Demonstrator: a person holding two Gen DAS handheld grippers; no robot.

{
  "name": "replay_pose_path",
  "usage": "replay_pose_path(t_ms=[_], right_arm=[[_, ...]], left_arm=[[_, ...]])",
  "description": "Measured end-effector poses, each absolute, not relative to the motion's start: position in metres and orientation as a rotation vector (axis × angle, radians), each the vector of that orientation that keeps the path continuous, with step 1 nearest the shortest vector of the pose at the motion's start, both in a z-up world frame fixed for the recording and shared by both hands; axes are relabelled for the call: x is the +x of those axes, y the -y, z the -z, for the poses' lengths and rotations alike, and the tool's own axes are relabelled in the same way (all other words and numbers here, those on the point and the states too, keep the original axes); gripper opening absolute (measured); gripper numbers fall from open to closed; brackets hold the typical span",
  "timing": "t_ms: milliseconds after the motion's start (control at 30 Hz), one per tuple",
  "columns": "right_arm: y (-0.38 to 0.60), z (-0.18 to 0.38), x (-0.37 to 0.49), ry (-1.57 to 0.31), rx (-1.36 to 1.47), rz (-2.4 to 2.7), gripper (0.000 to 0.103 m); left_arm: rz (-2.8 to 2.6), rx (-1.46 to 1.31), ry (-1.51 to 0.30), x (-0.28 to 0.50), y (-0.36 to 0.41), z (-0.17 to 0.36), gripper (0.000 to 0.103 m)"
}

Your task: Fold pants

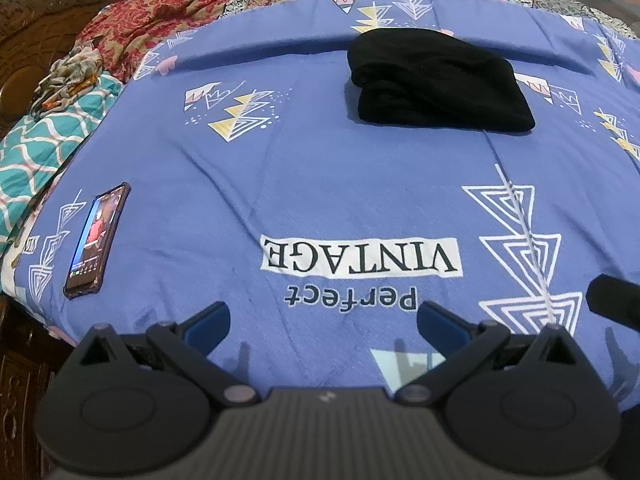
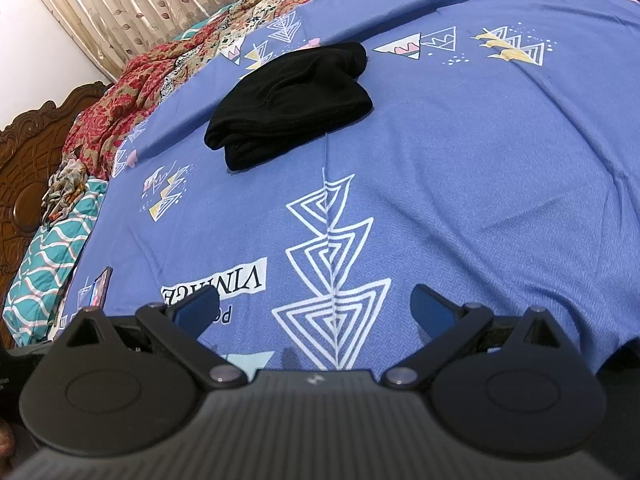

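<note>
The black pants lie folded into a compact bundle on the blue printed bedsheet, far from both grippers; they also show in the right wrist view. My left gripper is open and empty, held near the bed's front edge over the "Perfect VINTAGE" print. My right gripper is open and empty, over the white triangle print, near the front edge too. A dark part of the right gripper shows at the right edge of the left wrist view.
A phone with a lit screen lies on the sheet at the left edge, also in the right wrist view. Crumpled red floral and teal blankets pile at the far left. A carved wooden headboard stands behind.
</note>
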State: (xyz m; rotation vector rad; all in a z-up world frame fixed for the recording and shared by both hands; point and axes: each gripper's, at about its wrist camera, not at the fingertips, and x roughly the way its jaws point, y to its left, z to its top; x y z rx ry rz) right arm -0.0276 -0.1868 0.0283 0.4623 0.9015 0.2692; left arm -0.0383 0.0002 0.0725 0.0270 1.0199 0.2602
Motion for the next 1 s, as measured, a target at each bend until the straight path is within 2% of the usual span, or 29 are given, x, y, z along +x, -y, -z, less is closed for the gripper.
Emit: replay_pose_path(t_ms=[1000], right_arm=[[0.1832, -0.0254, -0.0329, -0.895, 0.466, -0.256, 0.103]], left_arm=[[-0.232, 0.012, -1.089, -0.0357, 0.0021, -0.0623, 0.103]])
